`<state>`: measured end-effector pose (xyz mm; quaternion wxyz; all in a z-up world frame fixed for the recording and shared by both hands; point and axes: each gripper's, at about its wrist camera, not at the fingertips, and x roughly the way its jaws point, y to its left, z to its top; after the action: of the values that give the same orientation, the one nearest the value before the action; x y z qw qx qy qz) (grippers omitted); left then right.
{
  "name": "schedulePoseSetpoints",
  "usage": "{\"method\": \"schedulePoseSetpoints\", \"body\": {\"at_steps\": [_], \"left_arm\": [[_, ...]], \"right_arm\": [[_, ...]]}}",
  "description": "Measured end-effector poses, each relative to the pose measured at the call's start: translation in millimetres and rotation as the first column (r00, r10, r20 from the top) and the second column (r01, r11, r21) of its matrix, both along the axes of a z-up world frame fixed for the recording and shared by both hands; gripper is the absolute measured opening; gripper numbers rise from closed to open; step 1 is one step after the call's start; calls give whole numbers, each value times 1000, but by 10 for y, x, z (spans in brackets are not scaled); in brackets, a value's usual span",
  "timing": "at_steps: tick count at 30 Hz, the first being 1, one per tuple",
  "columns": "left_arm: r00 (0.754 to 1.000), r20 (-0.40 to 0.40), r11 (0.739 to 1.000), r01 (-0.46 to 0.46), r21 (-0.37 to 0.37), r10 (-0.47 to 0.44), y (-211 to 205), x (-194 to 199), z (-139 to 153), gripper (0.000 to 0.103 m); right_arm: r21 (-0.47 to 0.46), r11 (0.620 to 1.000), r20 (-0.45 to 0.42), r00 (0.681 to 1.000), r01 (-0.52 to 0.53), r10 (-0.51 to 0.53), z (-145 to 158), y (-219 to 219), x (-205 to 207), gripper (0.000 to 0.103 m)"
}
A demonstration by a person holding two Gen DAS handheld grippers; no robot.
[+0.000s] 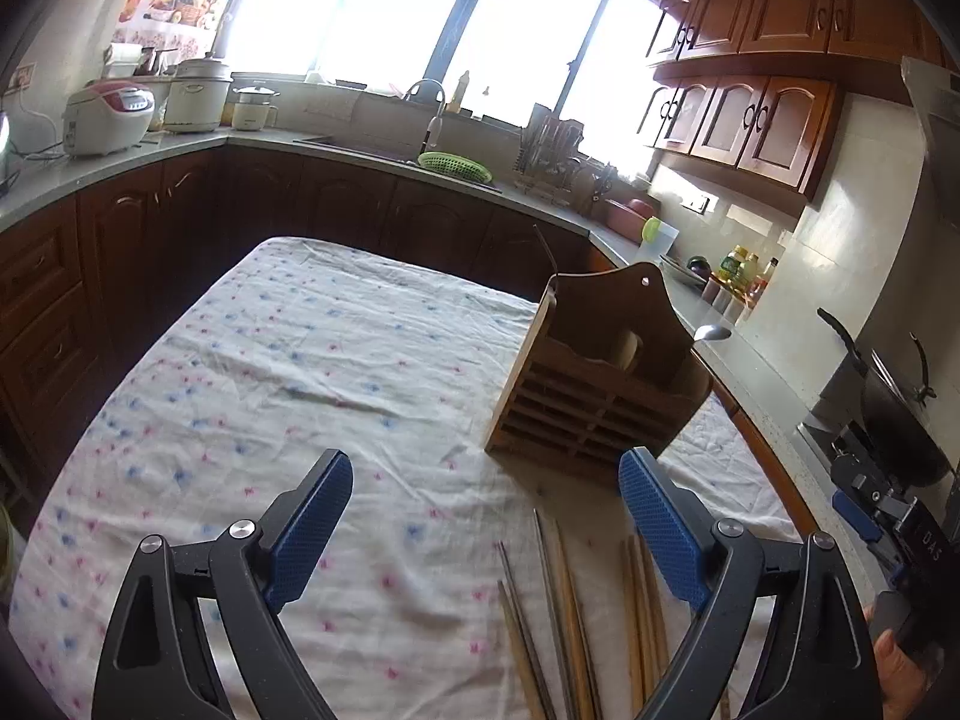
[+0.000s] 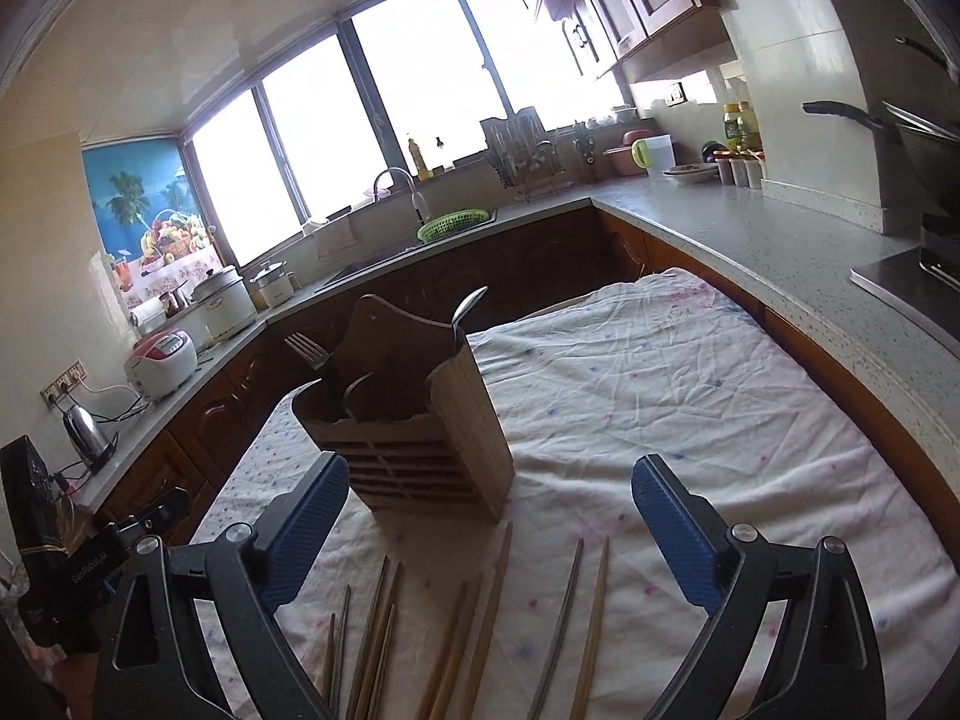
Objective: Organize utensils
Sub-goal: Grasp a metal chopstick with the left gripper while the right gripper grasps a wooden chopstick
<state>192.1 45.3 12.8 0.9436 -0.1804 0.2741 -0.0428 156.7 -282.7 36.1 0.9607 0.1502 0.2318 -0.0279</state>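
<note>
My left claw [image 1: 486,495] wide apart, holds nothing. My right claw [image 2: 491,501] wide apart too, empty. Chopsticks [image 2: 474,630] lie loose on surface [image 2: 660,390], just before wooden holder [image 2: 420,420]. Thin, light, stiff, maybe slippy. Best pinch near middle

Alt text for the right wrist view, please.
The open right gripper hovers over chopsticks lying on a floral tablecloth, facing a wooden utensil holder with a fork and spoon inside.
</note>
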Motion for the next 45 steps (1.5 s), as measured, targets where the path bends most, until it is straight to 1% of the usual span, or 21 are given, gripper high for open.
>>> {"method": "schedulePoseSetpoints", "body": {"at_steps": [1,4,8,11,16,19,25,27,28,29,30,32,33,35,37,39,42,45], "left_arm": [[1000,-3,1000,-1,-4,1,0,-57,-1,91],[1000,-18,1000,2,18,-2,-36,-229,-48,91],[999,-45,1000,9,15,-8,-67,-357,-81,91],[997,-70,1000,16,12,-15,-62,-349,-94,91],[995,-100,999,19,30,-16,-77,-357,-70,91],[993,-117,999,13,35,-8,-97,-304,-66,91],[987,-156,998,43,50,-35,-194,-155,-70,90],[984,-170,997,62,52,-53,-226,-86,-71,87],[981,-181,996,75,55,-64,-250,-47,-70,85],[978,-194,994,90,55,-77,-281,21,-83,80],[974,-208,993,105,53,-92,-307,84,-94,74],[966,-231,990,130,47,-116,-354,206,-105,67],[961,-244,989,144,45,-129,-377,275,-115,63],[952,-269,985,166,45,-148,-414,427,-143,57],[942,-295,982,180,48,-158,-450,583,-177,52],[934,-314,980,192,48,-168,-494,727,-217,42],[919,-346,975,217,43,-189,-566,933,-297,38],[907,-371,970,237,55,-200,-638,1096,-374,36]], "right_arm": [[2,1000,6,1000,6,-6,-19,7,-76,96],[6,1000,9,1000,15,-15,-93,21,-269,96],[10,1000,-25,999,22,-22,-227,36,-424,96],[8,1000,-62,998,15,-15,-347,58,-484,96],[31,999,-125,992,25,-21,-522,20,-499,96],[34,999,-144,989,22,-17,-573,11,-493,96],[16,1000,-158,987,9,-6,-580,4,-438,95],[15,1000,-162,987,0,3,-578,3,-398,91],[13,1000,-168,986,-4,6,-579,2,-370,86],[12,1000,-178,984,-8,10,-583,2,-333,80],[13,1000,-188,982,-13,16,-588,1,-290,77],[15,1000,-210,977,-25,28,-609,3,-187,63],[16,999,-222,974,-30,33,-622,5,-131,59],[25,999,-244,969,-42,47,-652,9,-9,46],[39,998,-267,962,-55,63,-692,15,123,38],[41,997,-291,954,-68,77,-746,31,262,34],[49,996,-331,939,-80,92,-847,45,469,30],[45,995,-366,925,-88,99,-959,50,668,25]]}}
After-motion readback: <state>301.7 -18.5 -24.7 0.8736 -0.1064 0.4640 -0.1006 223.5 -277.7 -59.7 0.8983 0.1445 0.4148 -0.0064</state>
